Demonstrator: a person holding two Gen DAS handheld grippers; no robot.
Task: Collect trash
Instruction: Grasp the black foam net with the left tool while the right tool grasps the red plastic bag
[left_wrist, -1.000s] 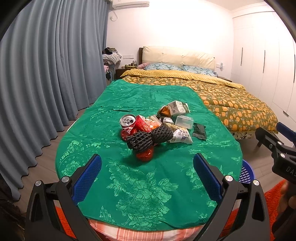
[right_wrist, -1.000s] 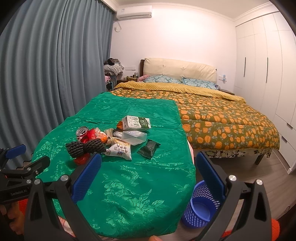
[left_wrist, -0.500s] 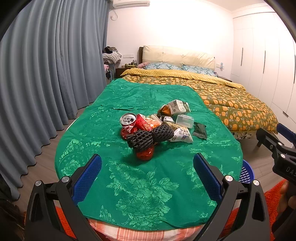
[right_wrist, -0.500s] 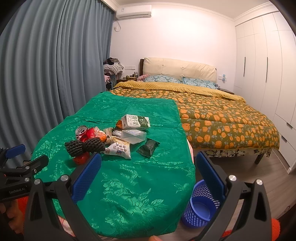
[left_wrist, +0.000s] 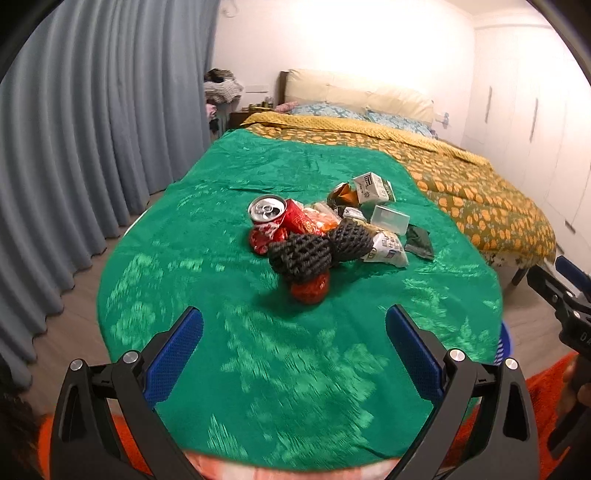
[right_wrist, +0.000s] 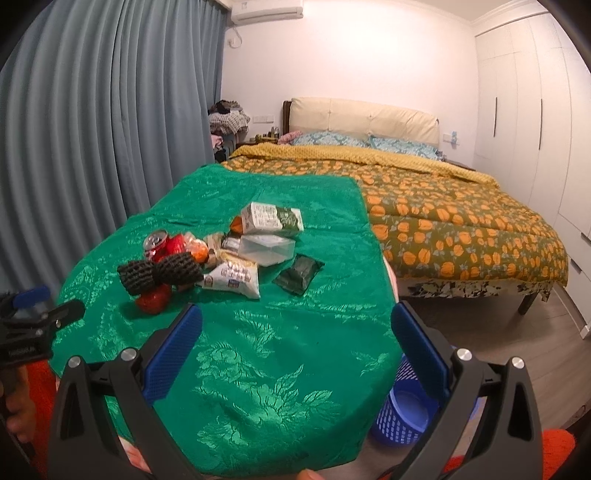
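Observation:
A heap of trash lies mid-table on the green cloth: a red can, black foam netting over a red wrapper, a white snack bag, a clear plastic box, a milk carton and a dark green packet. My left gripper hovers open over the near table edge, short of the heap. My right gripper is open too, above the table's near right corner, and it holds nothing. A blue mesh bin stands on the floor below that corner.
A bed with an orange-patterned quilt adjoins the table's far right. Grey curtains run along the left. White wardrobes line the right wall. An orange rug lies underfoot. The other gripper shows at each view's edge.
Both grippers have moved forward toward the heap, which now looks larger and nearer. The left view is slightly blurred by motion. Nothing on the table has shifted.

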